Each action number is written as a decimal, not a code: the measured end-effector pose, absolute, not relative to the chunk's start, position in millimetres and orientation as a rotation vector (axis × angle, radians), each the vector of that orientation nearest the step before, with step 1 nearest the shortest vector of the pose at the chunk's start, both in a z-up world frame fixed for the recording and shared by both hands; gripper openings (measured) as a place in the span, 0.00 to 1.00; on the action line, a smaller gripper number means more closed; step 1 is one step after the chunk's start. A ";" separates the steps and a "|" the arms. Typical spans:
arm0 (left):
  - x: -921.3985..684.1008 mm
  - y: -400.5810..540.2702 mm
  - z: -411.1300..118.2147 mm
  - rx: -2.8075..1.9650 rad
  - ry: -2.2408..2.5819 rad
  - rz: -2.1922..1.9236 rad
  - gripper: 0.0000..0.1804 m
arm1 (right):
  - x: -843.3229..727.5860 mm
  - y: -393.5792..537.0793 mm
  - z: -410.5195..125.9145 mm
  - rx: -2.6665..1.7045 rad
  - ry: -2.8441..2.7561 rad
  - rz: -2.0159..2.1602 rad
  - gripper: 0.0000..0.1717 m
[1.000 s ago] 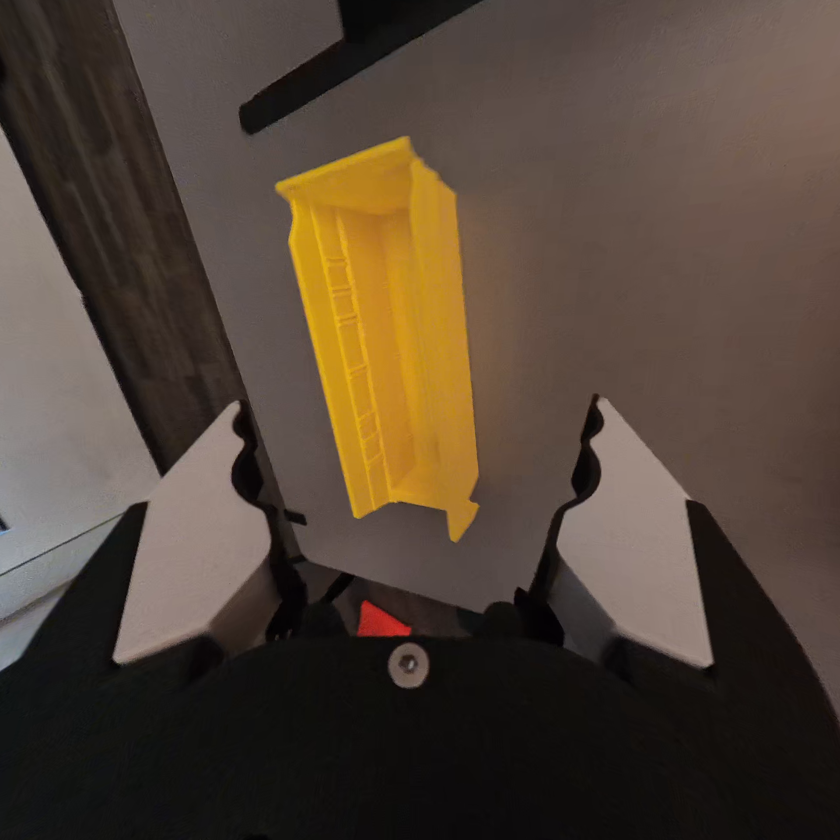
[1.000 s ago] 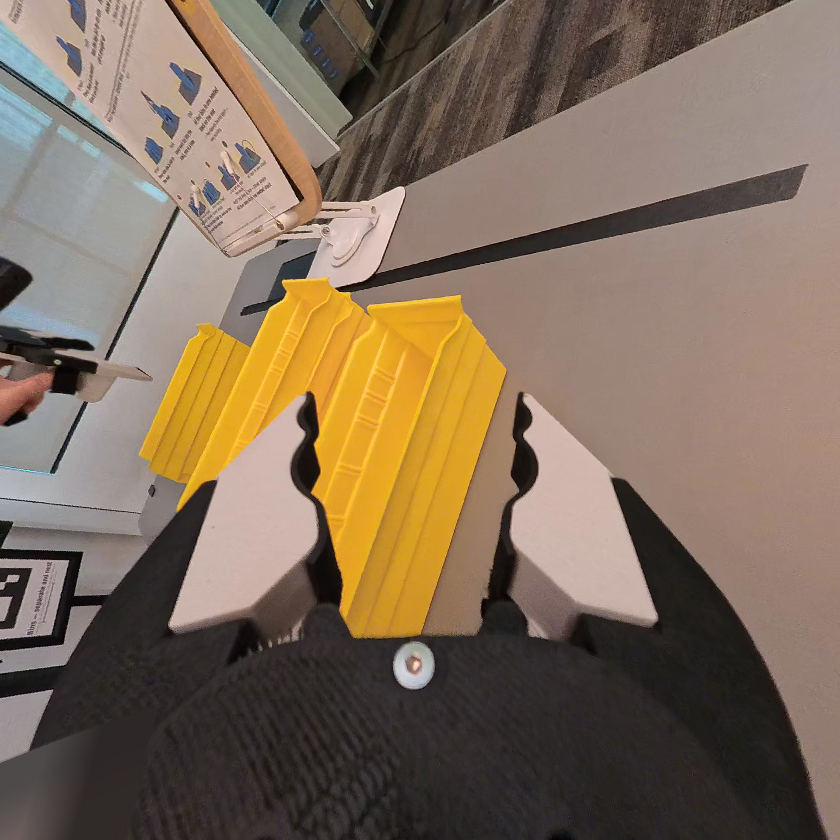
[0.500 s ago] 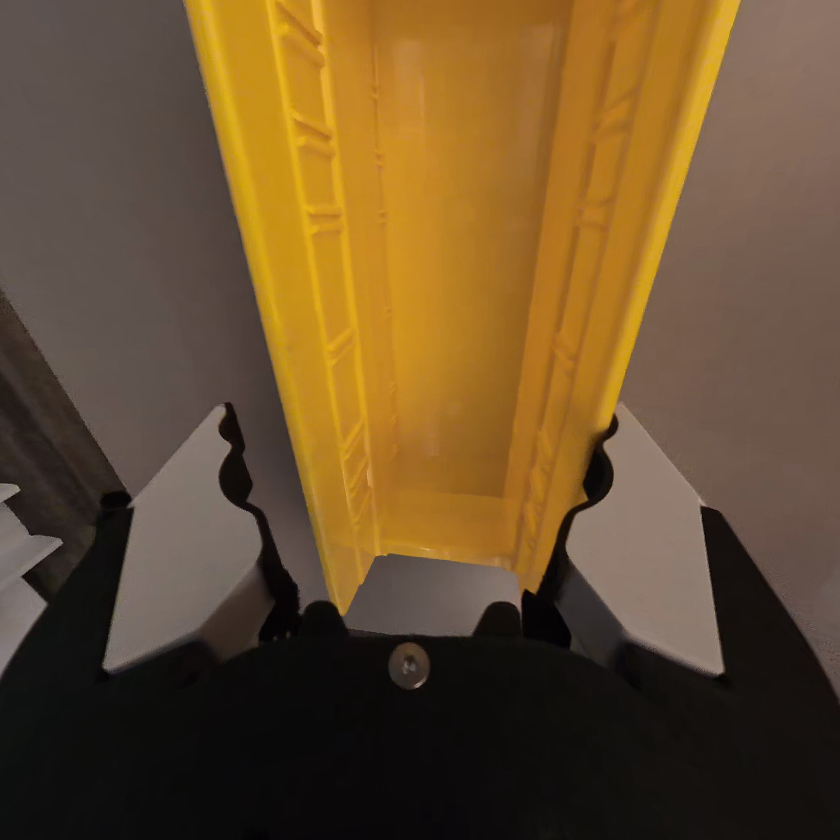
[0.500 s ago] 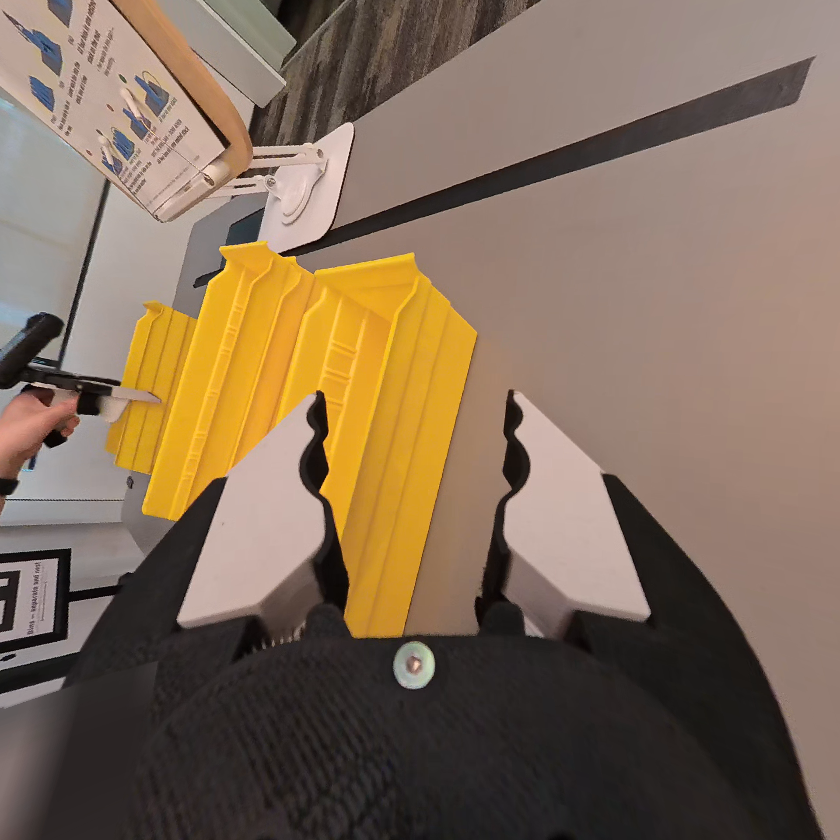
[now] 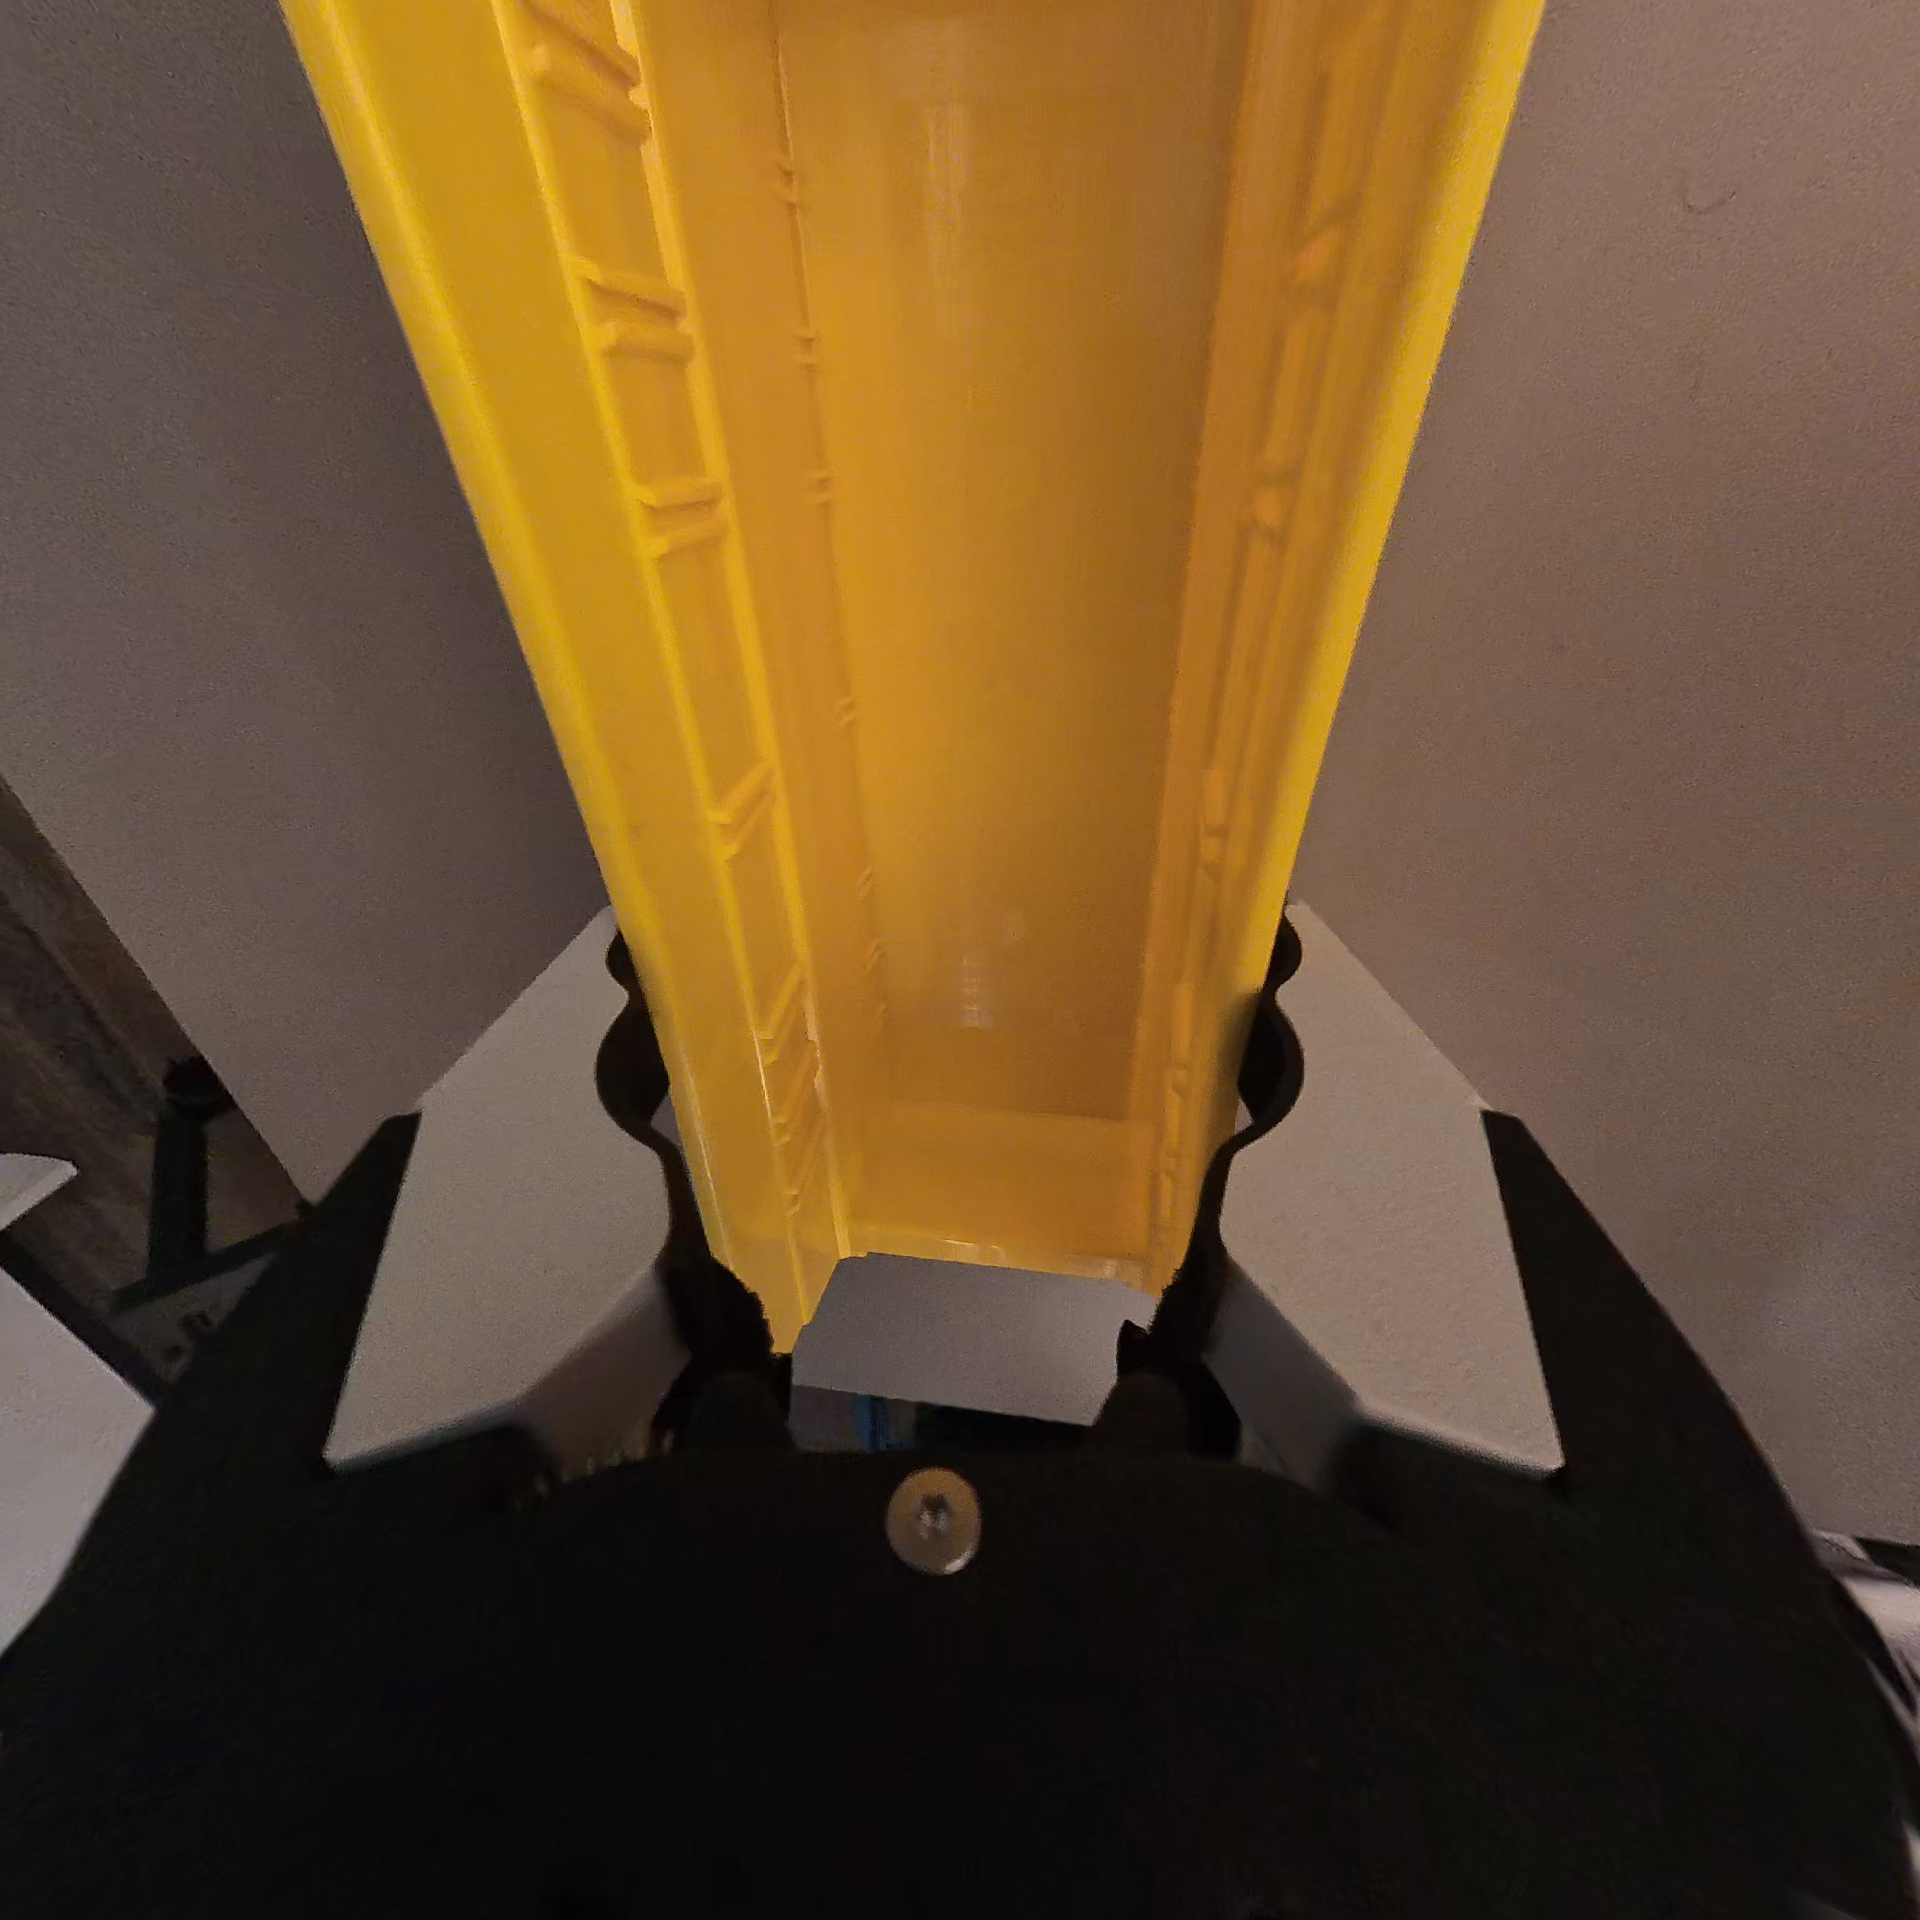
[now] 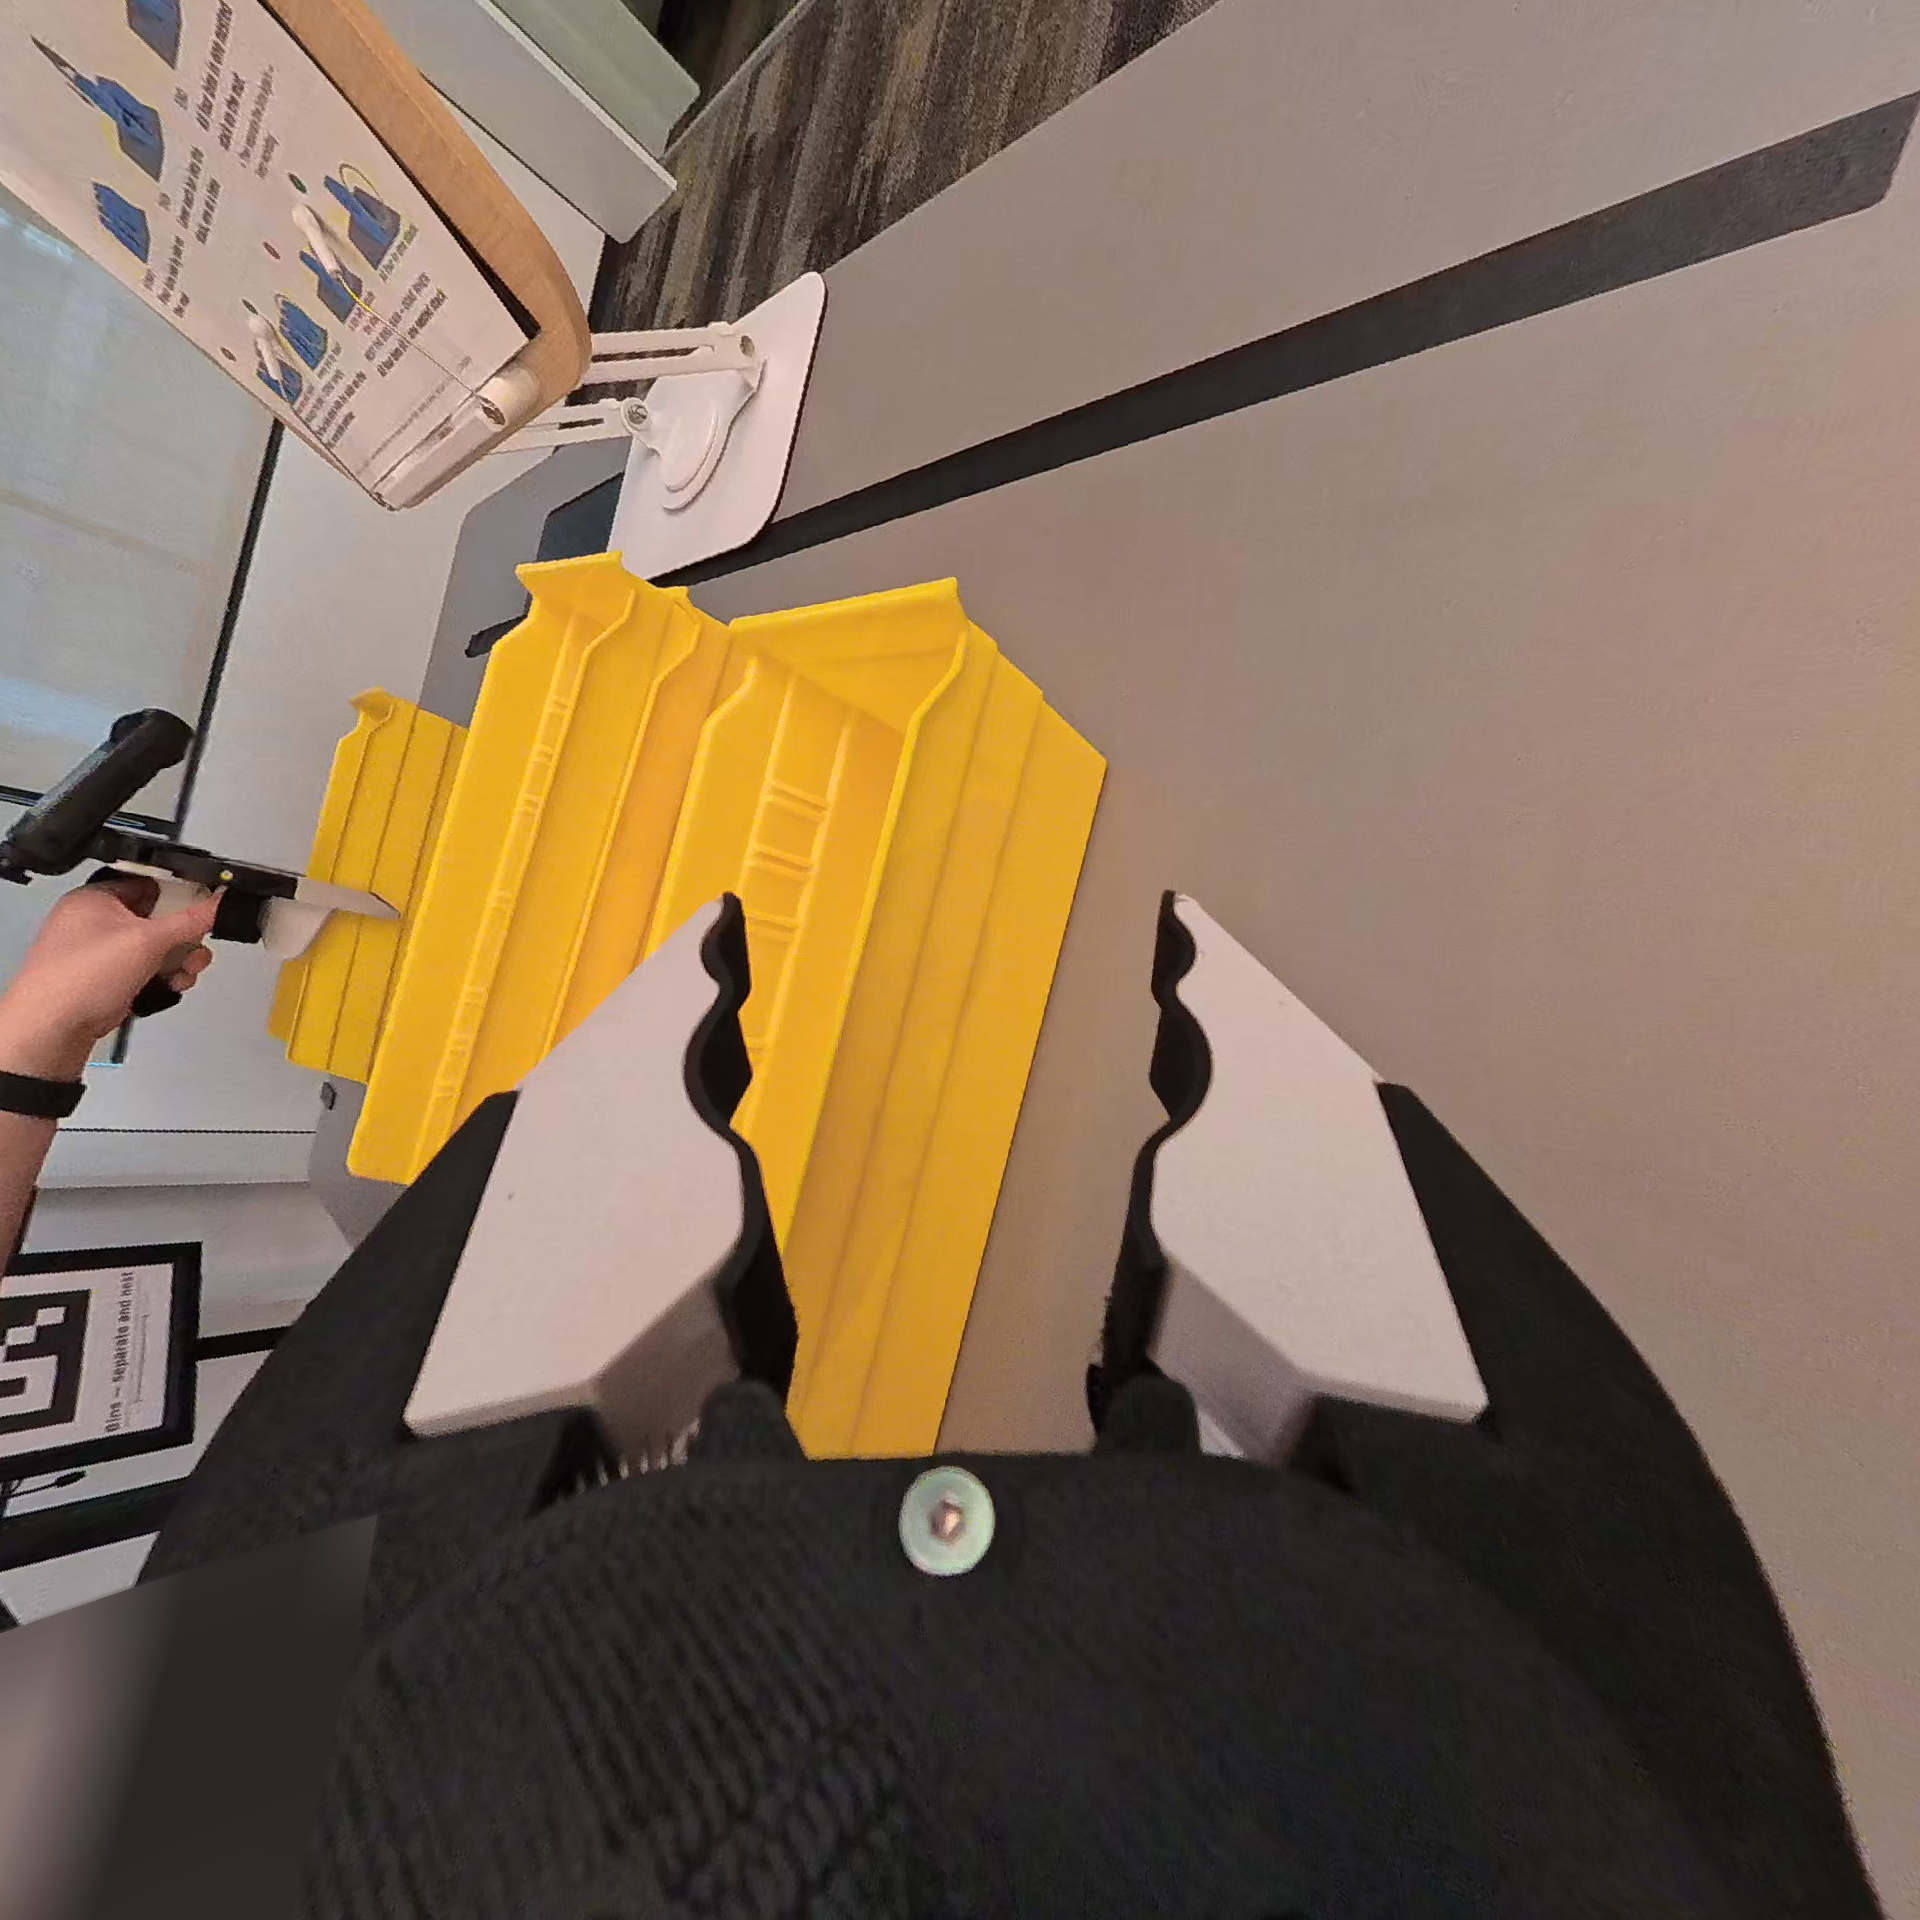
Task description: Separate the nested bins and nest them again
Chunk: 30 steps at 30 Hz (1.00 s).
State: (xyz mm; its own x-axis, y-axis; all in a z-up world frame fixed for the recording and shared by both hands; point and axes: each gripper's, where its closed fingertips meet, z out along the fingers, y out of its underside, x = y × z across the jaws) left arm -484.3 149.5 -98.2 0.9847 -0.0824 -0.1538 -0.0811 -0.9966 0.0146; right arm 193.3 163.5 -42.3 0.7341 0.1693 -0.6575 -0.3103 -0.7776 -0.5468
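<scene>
Sitting between left claw [image 5: 951, 1023] pads, yellow bin [image 5: 935, 520]

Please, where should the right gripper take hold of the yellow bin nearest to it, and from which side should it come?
Probably the right long side wall of the nearest yellow bin, coming from above its open top. That wall already stands between the open fingers of the right gripper, whose left finger hangs over the bin's inside; the table beside it is bare.

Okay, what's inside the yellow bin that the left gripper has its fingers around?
Nothing visible: the yellow bin looks empty, showing only its bare floor and ribbed inner walls. Its far end runs out of the left wrist view, so that part can't be checked. The left gripper presses both outer walls.
</scene>
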 end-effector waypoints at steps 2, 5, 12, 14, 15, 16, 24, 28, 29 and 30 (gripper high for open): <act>-480.0 148.4 -95.2 3.120 -0.101 -0.222 0.63 | 193.2 163.1 -41.2 -2.269 0.104 0.957 0.46; -472.7 146.6 -84.4 3.111 -0.126 -0.248 0.63 | 193.4 163.1 -39.4 -2.260 0.103 0.965 0.45; -423.9 133.9 -31.7 3.064 -0.274 -0.367 0.63 | 190.0 162.9 -36.2 -2.245 0.088 0.993 0.46; -400.8 128.6 -11.8 3.042 -0.343 -0.397 0.63 | 188.8 162.1 -34.1 -2.238 0.080 1.003 0.46; -388.2 126.9 -1.4 3.041 -0.372 -0.410 0.63 | 188.3 161.7 -32.5 -2.231 0.077 1.009 0.46; -375.2 125.1 9.3 3.039 -0.395 -0.423 0.63 | 188.0 161.2 -30.6 -2.223 0.074 1.014 0.46; -230.0 124.5 83.0 3.128 -0.595 -0.307 0.63 | 188.3 156.1 -20.1 -2.181 0.060 1.051 0.45; -158.7 129.8 84.3 3.157 -0.634 -0.131 0.63 | 190.0 153.5 -16.6 -2.164 0.057 1.073 0.46; -145.5 131.7 81.6 3.160 -0.633 -0.105 0.62 | 190.8 153.1 -15.7 -2.158 0.059 1.080 0.46; -134.1 133.7 78.1 3.159 -0.633 -0.089 0.62 | 191.8 152.9 -14.8 -2.151 0.063 1.088 0.46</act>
State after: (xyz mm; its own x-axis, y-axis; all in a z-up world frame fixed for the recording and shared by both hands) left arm -134.1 133.7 78.1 0.9215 -0.3821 -0.0703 -0.3866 -0.9196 -0.0692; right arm 191.8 152.9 -14.8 0.6437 0.2607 -0.7195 -0.3415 -0.7436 -0.5749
